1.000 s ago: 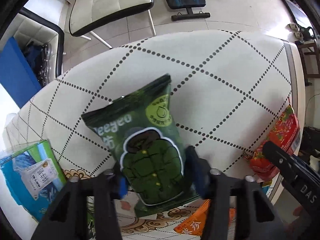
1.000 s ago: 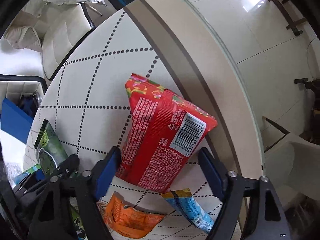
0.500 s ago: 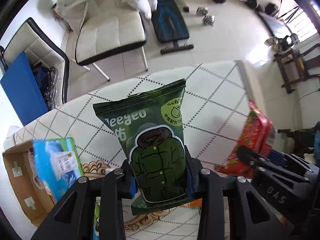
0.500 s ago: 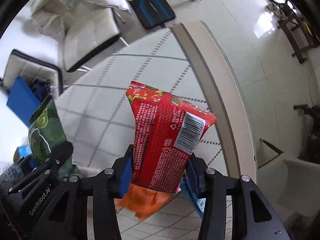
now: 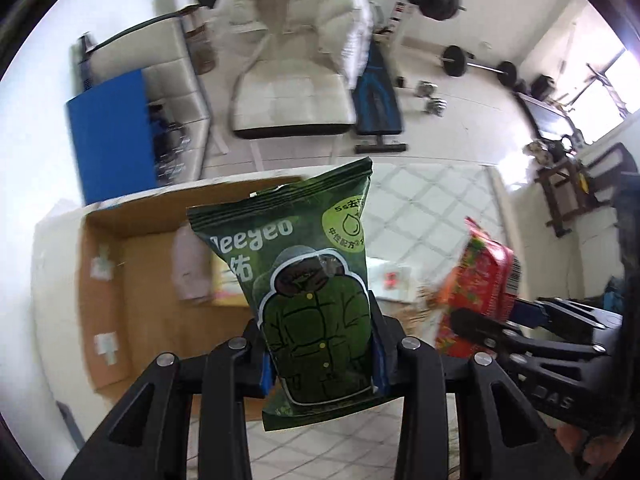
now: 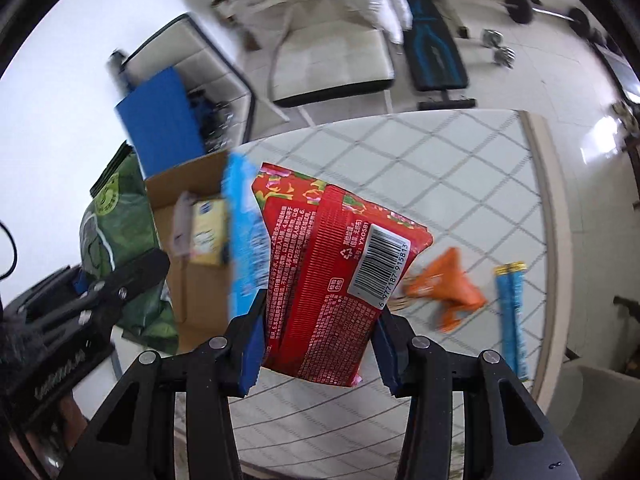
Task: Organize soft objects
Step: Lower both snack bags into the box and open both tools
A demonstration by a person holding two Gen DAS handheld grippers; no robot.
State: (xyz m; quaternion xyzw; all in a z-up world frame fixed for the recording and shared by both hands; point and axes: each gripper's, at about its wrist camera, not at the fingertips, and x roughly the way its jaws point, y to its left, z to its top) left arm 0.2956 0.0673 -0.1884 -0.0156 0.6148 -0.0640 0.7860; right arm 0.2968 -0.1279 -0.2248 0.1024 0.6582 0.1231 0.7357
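Observation:
My left gripper (image 5: 322, 354) is shut on a green packet (image 5: 308, 280) with a jacket drawing, held upright in the air above an open cardboard box (image 5: 132, 272). My right gripper (image 6: 320, 344) is shut on a red packet (image 6: 332, 256) with a barcode, held above the table. The red packet (image 5: 480, 280) and right gripper show at the right of the left wrist view. The green packet (image 6: 120, 224) shows at the left of the right wrist view, beside the box (image 6: 188, 280).
The box holds a yellow packet (image 6: 206, 236) and a pale item (image 5: 190, 268); a blue packet (image 6: 244, 236) stands at its edge. An orange packet (image 6: 448, 280) and a blue stick packet (image 6: 510, 312) lie on the checked tablecloth (image 6: 460, 184). Chairs and gym gear stand beyond.
Both grippers closed on their packets, lifted them off the table and swung left toward the cardboard box, which has come into view.

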